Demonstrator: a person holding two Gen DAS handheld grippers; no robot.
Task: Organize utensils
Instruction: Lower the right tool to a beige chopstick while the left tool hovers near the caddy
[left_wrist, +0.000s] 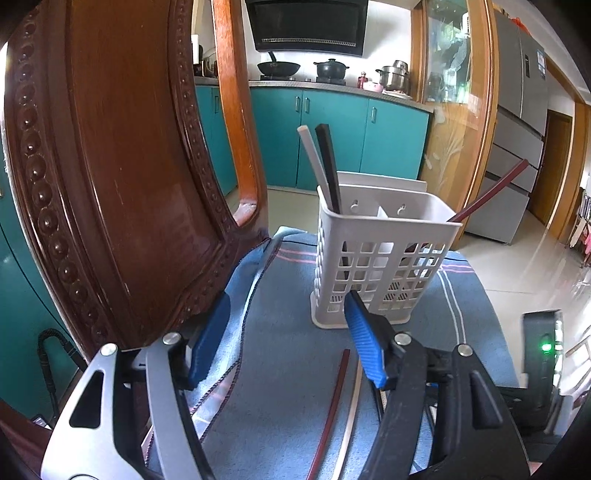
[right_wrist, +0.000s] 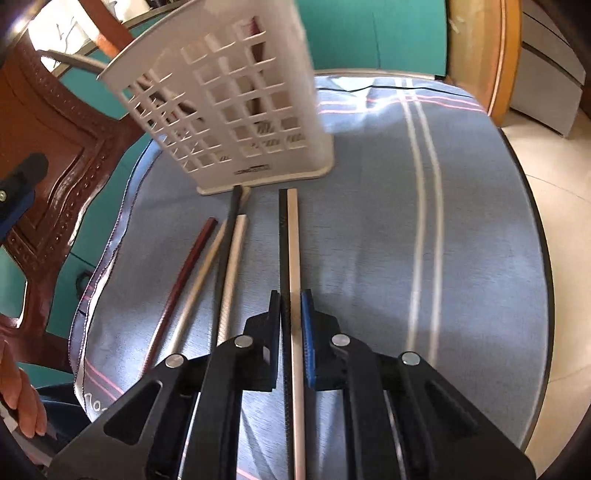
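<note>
Chopsticks (right_wrist: 291, 258), one black, one pale, lie side by side.

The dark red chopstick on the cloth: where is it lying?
Right wrist view: the dark red chopstick lies leftmost of the loose sticks, beside a silver chopstick, in front of the white basket.

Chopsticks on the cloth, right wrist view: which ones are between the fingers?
The black and silver pair, pinched by the right gripper. The dark red, silver and black ones lie loose left of it.
</note>
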